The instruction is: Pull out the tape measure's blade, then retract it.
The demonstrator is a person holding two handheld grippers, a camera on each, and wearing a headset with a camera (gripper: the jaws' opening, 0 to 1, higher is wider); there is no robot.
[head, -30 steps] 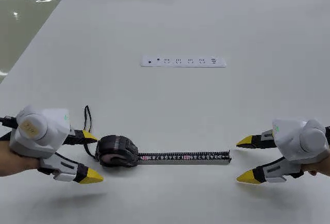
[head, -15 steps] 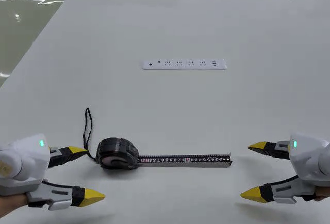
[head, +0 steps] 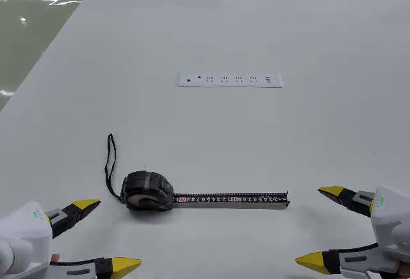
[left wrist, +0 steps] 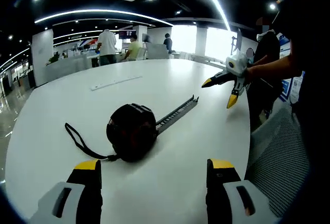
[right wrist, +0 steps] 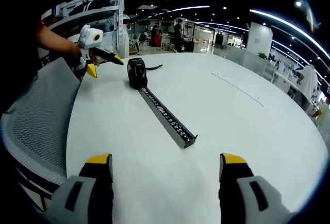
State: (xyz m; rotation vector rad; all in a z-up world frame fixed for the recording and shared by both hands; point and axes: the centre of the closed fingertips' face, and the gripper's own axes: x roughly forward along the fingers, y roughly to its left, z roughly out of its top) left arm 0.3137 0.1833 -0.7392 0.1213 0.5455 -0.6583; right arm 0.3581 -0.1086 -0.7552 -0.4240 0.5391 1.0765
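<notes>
White table (head: 269, 131) | one tape measure (head: 147, 191) | one power strip (head: 230, 80) | left tool (head: 107, 234), right tool (head: 318, 226): spread

Tape measure (head: 147, 191) — matt black plastic case; its blade (head: 230, 199) dark, dull; beneath it a smooth white table (head: 288, 138).

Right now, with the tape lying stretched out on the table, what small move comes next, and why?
Probably ease the left claw forward to close on the tape measure's case. The blade already lies pulled out on the table; the right claw and the left stand open, touching nothing. Retracting remains, and the case sits nearest the left claw.
</notes>
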